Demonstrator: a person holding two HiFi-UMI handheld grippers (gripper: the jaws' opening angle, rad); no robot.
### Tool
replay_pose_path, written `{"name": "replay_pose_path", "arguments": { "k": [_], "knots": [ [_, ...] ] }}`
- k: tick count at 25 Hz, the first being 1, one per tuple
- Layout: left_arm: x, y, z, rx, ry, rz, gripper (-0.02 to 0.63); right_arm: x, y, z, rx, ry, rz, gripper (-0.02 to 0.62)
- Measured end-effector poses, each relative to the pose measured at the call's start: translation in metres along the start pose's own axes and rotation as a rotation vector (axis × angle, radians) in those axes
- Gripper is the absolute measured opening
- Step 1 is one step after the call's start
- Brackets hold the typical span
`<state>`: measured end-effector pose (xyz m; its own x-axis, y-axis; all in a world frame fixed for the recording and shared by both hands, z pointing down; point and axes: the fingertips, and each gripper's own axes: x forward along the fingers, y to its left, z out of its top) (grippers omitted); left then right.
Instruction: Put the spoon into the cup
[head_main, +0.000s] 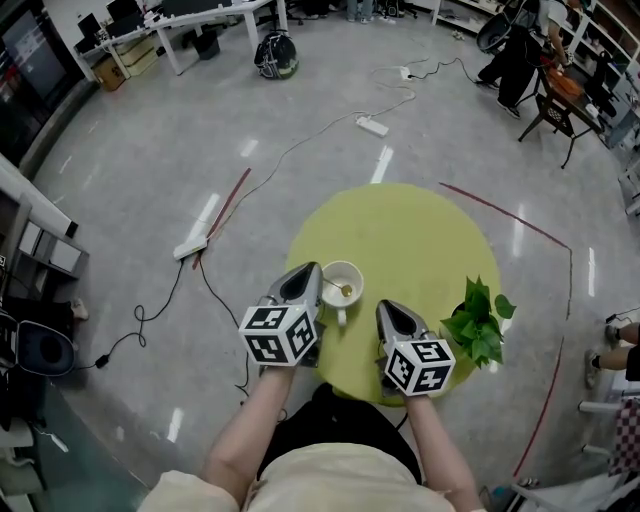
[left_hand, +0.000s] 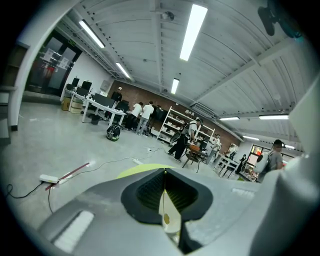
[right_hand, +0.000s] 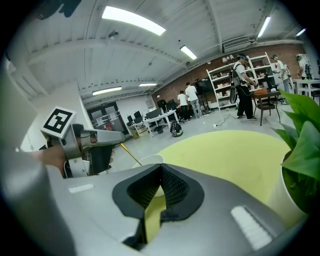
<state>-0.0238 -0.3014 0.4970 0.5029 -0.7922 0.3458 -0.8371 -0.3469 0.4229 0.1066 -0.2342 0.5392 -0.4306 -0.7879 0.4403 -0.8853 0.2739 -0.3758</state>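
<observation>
Spoon (head_main: 345, 291) rests bowl-down in the cup (head_main: 356, 271) on the table (head_main: 400, 230), handle end seemingly pinched in the left gripper's (head_main: 315, 273) closed jaws — the release step. The right gripper (head_main: 385, 306) is shut, empty. Next: part left jaws, withdraw gently.

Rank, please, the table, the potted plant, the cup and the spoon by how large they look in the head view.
Largest to smallest:
1. table
2. potted plant
3. cup
4. spoon, resting in the cup
All are similarly distant, so the order holds.
</observation>
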Motion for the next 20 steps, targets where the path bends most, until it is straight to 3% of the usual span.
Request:
{"name": "replay_pose_path", "arguments": {
  "k": [20],
  "knots": [
    [0.022, 0.007, -0.025, -0.052, 0.041, 0.024, 0.005, 0.011, -0.008, -0.008, 0.013, 0.044, 0.012, 0.000]
  ]
}}
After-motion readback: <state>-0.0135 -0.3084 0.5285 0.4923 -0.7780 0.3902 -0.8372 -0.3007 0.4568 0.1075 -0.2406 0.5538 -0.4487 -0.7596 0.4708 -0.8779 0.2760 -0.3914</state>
